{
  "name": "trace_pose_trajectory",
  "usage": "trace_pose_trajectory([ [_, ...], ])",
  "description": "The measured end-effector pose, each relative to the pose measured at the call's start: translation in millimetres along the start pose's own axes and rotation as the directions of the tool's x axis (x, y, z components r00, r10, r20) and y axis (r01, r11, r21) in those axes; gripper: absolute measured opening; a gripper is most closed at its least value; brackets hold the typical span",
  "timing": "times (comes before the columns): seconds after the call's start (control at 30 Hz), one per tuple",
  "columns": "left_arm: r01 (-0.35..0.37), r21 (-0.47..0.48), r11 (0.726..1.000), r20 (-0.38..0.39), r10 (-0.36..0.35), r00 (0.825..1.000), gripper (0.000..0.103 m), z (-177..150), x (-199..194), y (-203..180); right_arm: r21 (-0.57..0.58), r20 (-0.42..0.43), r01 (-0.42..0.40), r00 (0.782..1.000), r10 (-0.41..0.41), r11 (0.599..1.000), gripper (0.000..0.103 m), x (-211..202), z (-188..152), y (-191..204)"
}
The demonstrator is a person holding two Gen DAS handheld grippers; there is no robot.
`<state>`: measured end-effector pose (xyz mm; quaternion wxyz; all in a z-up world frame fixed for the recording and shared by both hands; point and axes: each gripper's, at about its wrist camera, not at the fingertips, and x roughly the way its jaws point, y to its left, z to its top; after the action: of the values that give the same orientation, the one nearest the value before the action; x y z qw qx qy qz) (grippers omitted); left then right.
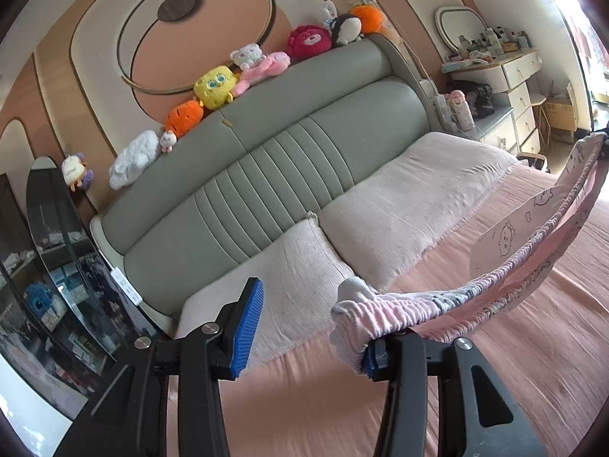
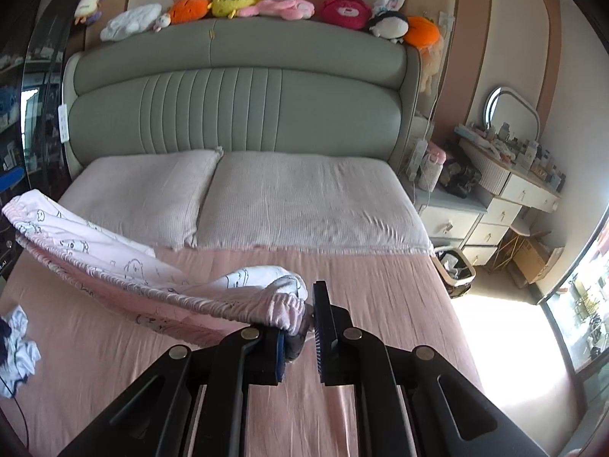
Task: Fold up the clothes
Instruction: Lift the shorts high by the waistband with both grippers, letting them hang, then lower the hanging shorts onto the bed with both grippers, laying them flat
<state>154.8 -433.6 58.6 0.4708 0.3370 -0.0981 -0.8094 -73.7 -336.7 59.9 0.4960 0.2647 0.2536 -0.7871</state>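
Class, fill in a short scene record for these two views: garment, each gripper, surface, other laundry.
Garment: pink printed garment, its elastic waistband stretched between the two grippers
Left gripper: jaws apart, waistband hooked over one finger
Right gripper: shut on the waistband
Surface: pink bed sheet, two pillows behind
Other laundry: crumpled pale clothes lying on the sheet

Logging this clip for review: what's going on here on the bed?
A person holds a pink printed garment by its elastic waistband, stretched between two handheld grippers above the pink bed sheet. The right gripper is closed on one end. At the other end the band is hooked over one finger of the left gripper, whose jaws stand open. Nothing is folded yet. A crumpled pale-blue bundle lies at the bed's edge.
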Motion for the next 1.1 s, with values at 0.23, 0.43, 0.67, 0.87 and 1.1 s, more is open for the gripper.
trace_pose_trajectory([
  [0.23, 0.118, -0.005, 0.993, -0.167, -0.118, 0.979, 0.042, -86, -12, -58, 0.055, -0.172, -0.046, 0.984, 0.055, 0.997, 0.009, 17, -124, 7],
  [0.43, 0.174, -0.011, 0.985, -0.237, -0.172, 0.956, 0.042, -129, -26, -85, 0.107, -0.258, -0.058, 0.963, 0.084, 0.993, 0.009, 21, -193, 8],
  [0.67, 0.228, -0.042, 0.973, -0.31, -0.229, 0.923, 0.042, -173, -24, -107, 0.092, -0.346, -0.05, 0.935, 0.079, 0.994, 0.009, 34, -243, 19],
  [0.87, 0.26, -0.084, 0.962, -0.374, -0.273, 0.887, 0.042, -209, -13, -123, 0.053, -0.393, -0.053, 0.917, 0.069, 0.997, 0.009, 46, -274, 29],
  [1.1, 0.249, -0.18, 0.952, -0.428, -0.304, 0.851, 0.042, -241, 0, -135, 0.02, -0.444, -0.07, 0.893, 0.072, 0.997, 0.009, 61, -293, 35],
])
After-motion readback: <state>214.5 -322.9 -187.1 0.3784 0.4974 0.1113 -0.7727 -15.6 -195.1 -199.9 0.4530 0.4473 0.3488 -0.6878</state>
